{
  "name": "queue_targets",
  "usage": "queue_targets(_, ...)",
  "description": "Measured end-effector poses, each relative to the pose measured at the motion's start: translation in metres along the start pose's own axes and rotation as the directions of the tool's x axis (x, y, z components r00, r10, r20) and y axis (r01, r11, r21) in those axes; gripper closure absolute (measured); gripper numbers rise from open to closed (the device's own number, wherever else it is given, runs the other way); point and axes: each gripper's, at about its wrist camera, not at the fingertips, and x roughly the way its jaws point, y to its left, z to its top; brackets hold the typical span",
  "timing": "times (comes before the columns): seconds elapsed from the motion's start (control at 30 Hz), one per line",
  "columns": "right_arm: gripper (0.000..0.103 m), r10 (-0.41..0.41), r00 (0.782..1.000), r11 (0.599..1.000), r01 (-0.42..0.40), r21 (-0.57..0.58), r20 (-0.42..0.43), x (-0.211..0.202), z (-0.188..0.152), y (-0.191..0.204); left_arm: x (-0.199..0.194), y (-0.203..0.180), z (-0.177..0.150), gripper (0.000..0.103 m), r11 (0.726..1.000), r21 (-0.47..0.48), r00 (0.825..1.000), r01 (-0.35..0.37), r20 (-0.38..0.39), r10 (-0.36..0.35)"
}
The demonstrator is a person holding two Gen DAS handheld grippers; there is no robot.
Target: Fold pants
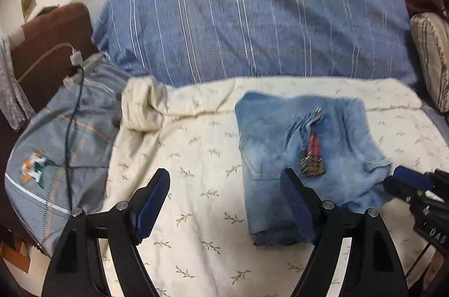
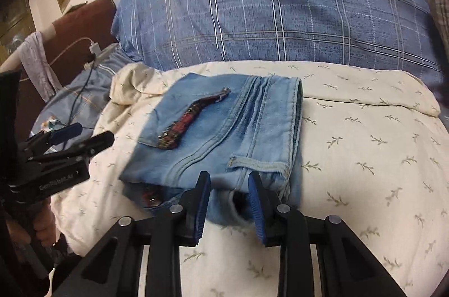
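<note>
Light blue jeans (image 1: 303, 156) lie folded into a compact rectangle on the cream leaf-print sheet (image 1: 196, 184); a red patterned belt strip (image 1: 313, 151) lies on top. In the right wrist view the folded jeans (image 2: 224, 134) lie just ahead, with the belt strip (image 2: 193, 117) on their left part. My left gripper (image 1: 224, 201) is open and empty, its right finger over the jeans' near left edge. My right gripper (image 2: 229, 201) is open, its jaws standing either side of the jeans' near edge without pinching it. It also shows in the left wrist view (image 1: 407, 182).
A large blue striped pillow (image 1: 252, 25) lies behind the jeans. A grey-blue cloth (image 1: 64, 145) with a black cable and charger (image 1: 75, 61) lies at the left. A brown headboard (image 1: 47, 44) stands far left. A patterned cushion (image 1: 432, 55) sits at the right.
</note>
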Motion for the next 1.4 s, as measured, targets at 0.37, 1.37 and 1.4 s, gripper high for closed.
queue_targets(0.37, 0.071, -0.011, 0.995, 0.999, 0.015, -0.041, 0.098, -0.071, -0.001, 0.027, -0.079, 0.002, 0.006, 0.021, 1.000, -0.012, 0.992, 0.005, 0.126, -0.003)
queue_targets(1.37, 0.071, -0.005, 0.979, 0.997, 0.020, -0.070, 0.203, -0.131, -0.006, 0.064, -0.147, 0.024, -0.004, 0.009, 0.998, -0.063, 0.977, -0.006, 0.212, 0.019)
queue_targets(1.4, 0.071, -0.004, 0.979, 0.998, 0.018, -0.068, 0.203, -0.131, -0.006, 0.064, -0.148, 0.025, -0.004, 0.004, 0.998, -0.065, 0.976, -0.005, 0.216, 0.019)
